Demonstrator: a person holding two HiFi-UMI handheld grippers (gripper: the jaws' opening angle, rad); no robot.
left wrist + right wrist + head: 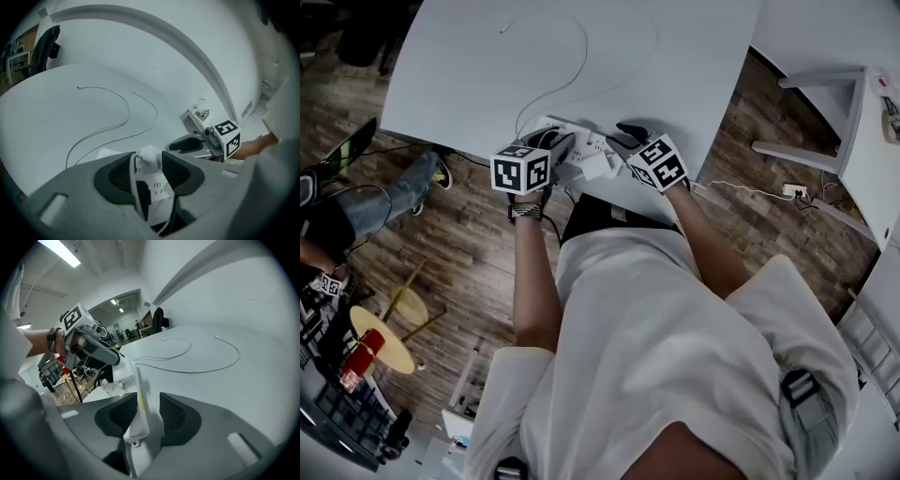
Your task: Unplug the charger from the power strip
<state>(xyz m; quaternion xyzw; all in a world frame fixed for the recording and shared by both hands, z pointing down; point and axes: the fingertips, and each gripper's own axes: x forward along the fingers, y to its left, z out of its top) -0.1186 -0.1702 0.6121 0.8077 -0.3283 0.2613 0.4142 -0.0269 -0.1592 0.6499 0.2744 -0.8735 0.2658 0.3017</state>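
A white power strip [584, 148] lies near the front edge of the white table [487, 84]. In the left gripper view a white charger [151, 155] stands plugged into the strip [157, 190], its thin cable dropping at the left. My left gripper [149, 158] straddles the charger; the pads stand close on both sides and do not visibly press. My right gripper [149, 400] is open over the strip's end [136, 427], the left pad above the strip and the right pad over bare table. Each gripper shows in the other's view: the right gripper [186, 144], the left gripper [112, 357].
Two thin white cables [572, 75] curl across the table beyond the strip. A small white box [199, 117] stands behind the right gripper. The table's front edge [609, 192] is just below the grippers. A dark chair [47, 47] stands at the far side.
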